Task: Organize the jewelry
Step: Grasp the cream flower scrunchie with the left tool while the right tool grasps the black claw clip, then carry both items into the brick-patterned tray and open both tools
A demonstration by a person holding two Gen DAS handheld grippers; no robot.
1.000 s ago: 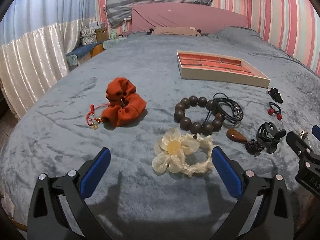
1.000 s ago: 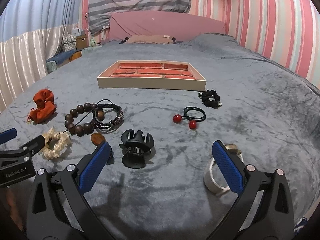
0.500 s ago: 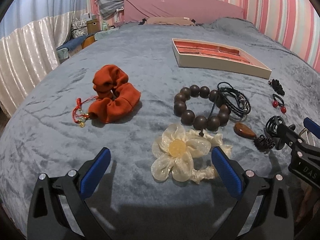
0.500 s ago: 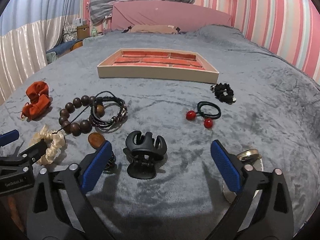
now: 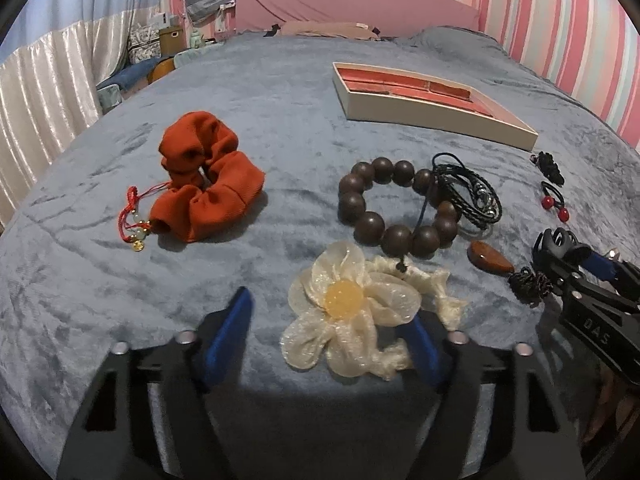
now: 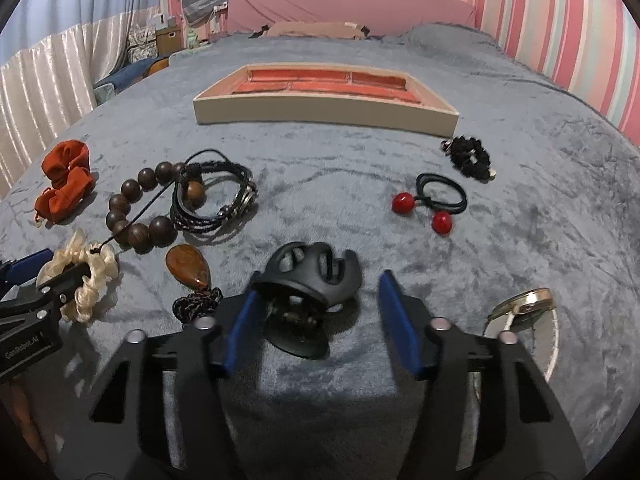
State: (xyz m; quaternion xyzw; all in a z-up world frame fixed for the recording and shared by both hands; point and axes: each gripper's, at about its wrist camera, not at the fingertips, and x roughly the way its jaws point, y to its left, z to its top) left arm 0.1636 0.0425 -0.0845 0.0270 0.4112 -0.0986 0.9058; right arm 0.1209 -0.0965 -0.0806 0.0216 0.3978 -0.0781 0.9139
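Grey plush bed cover [image 5: 280, 92] is seen from the left wrist, bare towards 9 o'clock and out to its edge. The left tongs [image 5: 328, 332] are angled down, jaws closing around the cream flower scrunchie [image 5: 360, 312], not yet pinching it. The tray [image 5: 432, 108] lies at 1 o'clock.

From the right wrist, open cover is seen at 3 o'clock. The right tongs [image 6: 320, 320] are tilted down, jaws closing around the black claw clip [image 6: 312, 276], with a gap at the right pad. The tray [image 6: 320, 112] lies at 12 o'clock.
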